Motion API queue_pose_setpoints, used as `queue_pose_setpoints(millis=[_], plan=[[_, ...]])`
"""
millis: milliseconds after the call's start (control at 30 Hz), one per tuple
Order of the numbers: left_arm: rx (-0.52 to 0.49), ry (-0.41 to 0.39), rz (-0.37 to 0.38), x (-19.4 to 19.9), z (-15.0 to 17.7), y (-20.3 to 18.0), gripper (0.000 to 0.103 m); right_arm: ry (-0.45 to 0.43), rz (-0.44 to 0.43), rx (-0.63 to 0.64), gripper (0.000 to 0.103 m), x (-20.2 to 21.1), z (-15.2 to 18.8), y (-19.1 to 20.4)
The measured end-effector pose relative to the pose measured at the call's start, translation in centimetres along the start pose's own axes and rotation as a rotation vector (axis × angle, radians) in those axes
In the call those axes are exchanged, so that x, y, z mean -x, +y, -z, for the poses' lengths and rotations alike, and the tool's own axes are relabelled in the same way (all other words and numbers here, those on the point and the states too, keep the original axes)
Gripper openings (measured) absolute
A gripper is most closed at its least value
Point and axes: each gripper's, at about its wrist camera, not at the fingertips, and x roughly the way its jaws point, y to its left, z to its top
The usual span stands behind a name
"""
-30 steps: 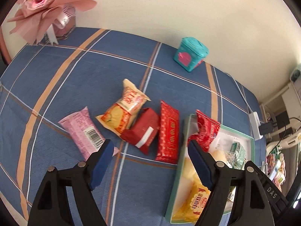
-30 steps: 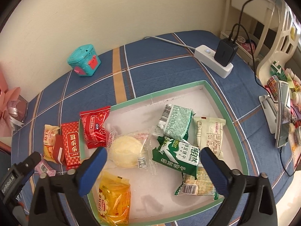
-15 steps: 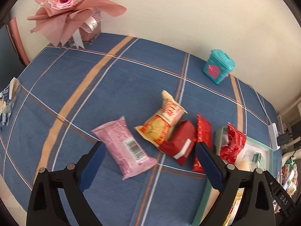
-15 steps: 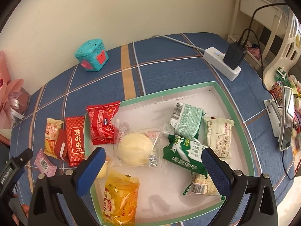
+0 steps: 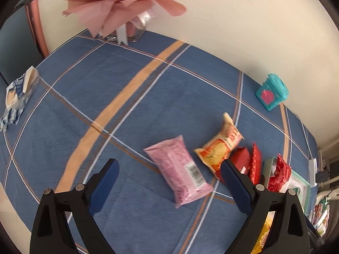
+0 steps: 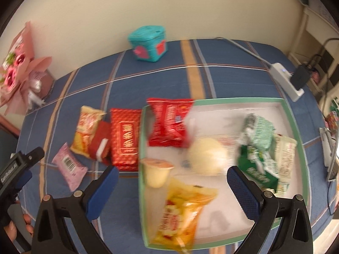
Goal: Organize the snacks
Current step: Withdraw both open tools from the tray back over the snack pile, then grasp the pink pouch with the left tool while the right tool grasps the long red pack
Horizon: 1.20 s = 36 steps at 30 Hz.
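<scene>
Snack packets (image 6: 125, 138) left of tray (image 6: 294, 127)

bright even light, strong fisheye bending at edges, right view motion-blurred.

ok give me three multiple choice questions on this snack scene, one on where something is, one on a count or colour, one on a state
1. Where is the pink packet?
A. on the blue cloth outside the tray
B. inside the tray
C. on top of the teal tin

2. How many green packets lie in the tray?
A. none
B. two
C. five

3. How is the left gripper?
A. shut on the pink packet
B. shut and empty
C. open, holding nothing

Answers: 1 A, it lies on the cloth left of the other loose packets; 2 B, two green packets overlap at the tray's right side; 3 C, its jaws stand wide apart with the pink packet untouched between them.
</scene>
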Motion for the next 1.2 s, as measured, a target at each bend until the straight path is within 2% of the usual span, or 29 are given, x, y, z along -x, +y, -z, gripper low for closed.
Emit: queue_pose_setpoints(millis=[233, 500, 867, 900, 967, 1100, 1200], plan=[[0.052, -0.001, -0.005, 0.2, -0.5, 2.3, 0.096, 0.013, -0.032, 0.050, 0.103, -0.4, 0.6, 3.3], [0.074, 0.021, 0.004, -0.6, -0.5, 3.0, 0.096, 0.027, -0.092, 0.076, 0.103, -1.0, 0.8, 5.8], [0.072, 0.072, 0.038, -2.7, -0.1, 1.8, 0.096, -0.002, -0.123, 0.054, 0.102, -2.8, -0.4, 5.8], [0.073, 0.077, 0.041, -2.9, -0.1, 1.7, 0.096, -0.006, -0.118, 0.054, 0.101, -3.0, -0.5, 5.8], [0.077, 0.088, 0.052, -3.3, -0.1, 1.5, 0.096, -0.014, -0.109, 0.063, 0.090, -3.3, -0.9, 5.9], [0.068, 0.105, 0.065, -4.3, -0.2, 0.9, 0.096, -0.019, -0.103, 0.084, 0.077, -4.0, -1.4, 6.3], [0.055, 0.117, 0.068, -5.0, -0.2, 0.3, 0.089, -0.016, -0.106, 0.093, 0.066, -4.7, -1.5, 6.6]])
